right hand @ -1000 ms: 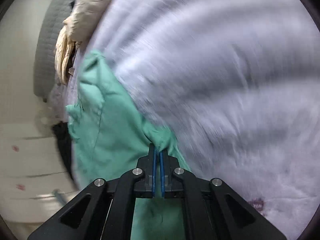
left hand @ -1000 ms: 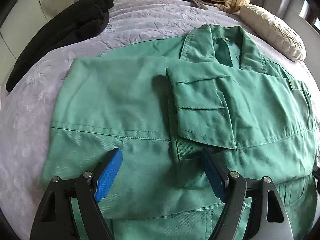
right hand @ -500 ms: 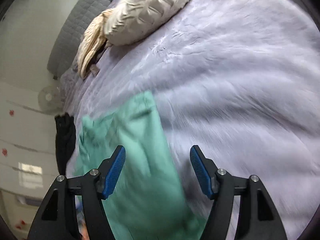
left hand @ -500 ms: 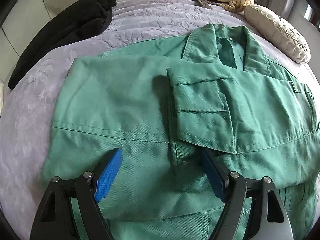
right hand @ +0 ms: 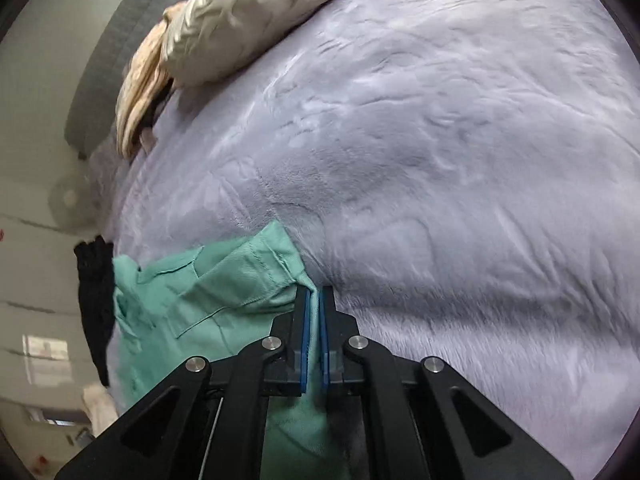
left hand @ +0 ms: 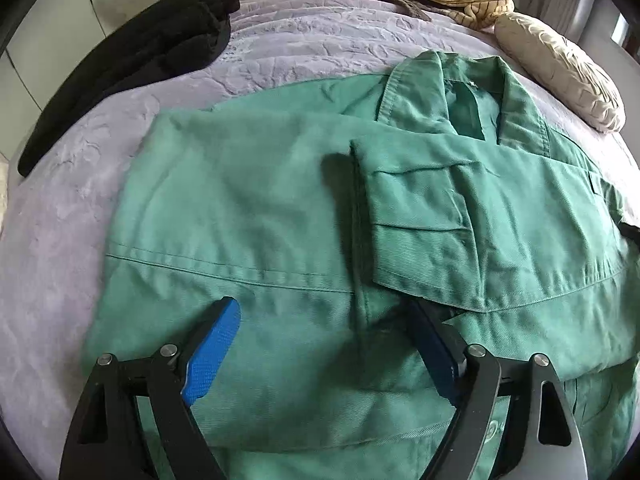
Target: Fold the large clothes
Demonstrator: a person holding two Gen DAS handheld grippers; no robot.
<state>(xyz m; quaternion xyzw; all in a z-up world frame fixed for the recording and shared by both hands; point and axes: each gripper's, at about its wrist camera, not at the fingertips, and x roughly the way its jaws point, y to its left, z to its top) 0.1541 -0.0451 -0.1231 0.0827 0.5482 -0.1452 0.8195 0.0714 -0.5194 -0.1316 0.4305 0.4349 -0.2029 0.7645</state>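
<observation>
Moved: your right gripper (right hand: pixel 313 300), spread half a second ago, now pinches the green jacket's (left hand: pixel 256 216) edge.
Left gripper (left hand: pixel 324 344): closing slightly over jacket, pads not gripping.

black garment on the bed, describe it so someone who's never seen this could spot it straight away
Start from the lavender bedspread that covers the bed, where a large green jacket lies spread flat. Look past the jacket's left edge in the left wrist view to the bed's far left side: the black garment lies there in a long bunched heap. It is the only dark item; the other neighbours at the head of the bed are cream.
</observation>
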